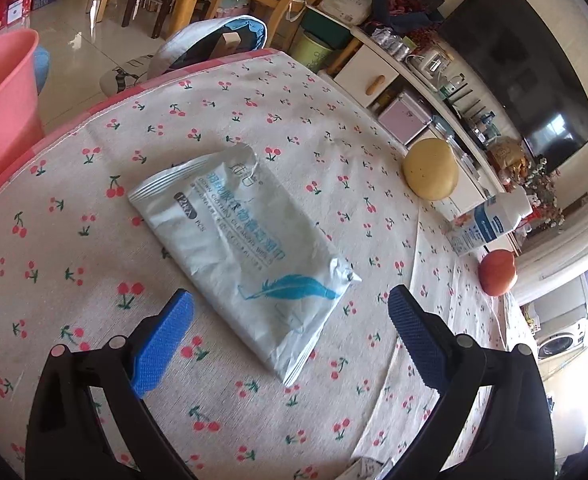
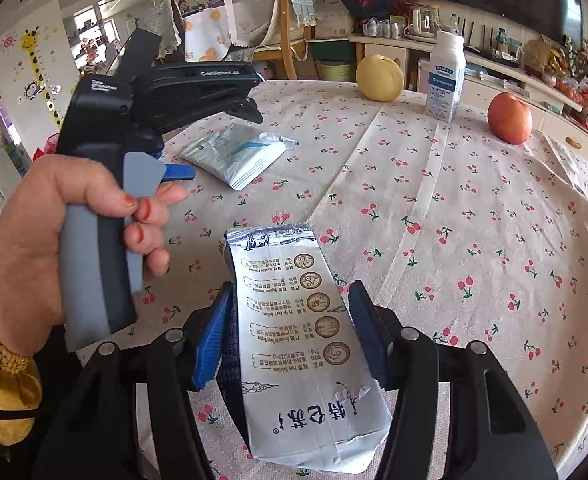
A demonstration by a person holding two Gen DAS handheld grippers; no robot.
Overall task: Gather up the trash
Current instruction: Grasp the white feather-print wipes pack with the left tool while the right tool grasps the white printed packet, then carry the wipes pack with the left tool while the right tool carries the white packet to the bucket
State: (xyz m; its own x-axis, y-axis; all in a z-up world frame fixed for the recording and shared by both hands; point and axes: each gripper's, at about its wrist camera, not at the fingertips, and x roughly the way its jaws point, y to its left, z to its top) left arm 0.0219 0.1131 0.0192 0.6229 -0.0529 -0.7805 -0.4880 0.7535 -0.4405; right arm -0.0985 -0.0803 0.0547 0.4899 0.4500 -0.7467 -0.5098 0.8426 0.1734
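With a silver packet clamped in the right gripper, the left gripper, fingers spread, is to be closed on the wipes pack on the tabletop.

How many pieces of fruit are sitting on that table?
2: a yellow pear at the far edge beside the white bottle, and a red apple to the bottle's right. More may lie outside view.

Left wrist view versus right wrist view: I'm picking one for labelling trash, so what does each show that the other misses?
Only the left wrist view shows the pink bin and its open left claw.

Only the right wrist view shows the silver carton gripped in the right claw, plus the hand.

Both show the wipes packet, pear, bottle, apple and tablecloth.
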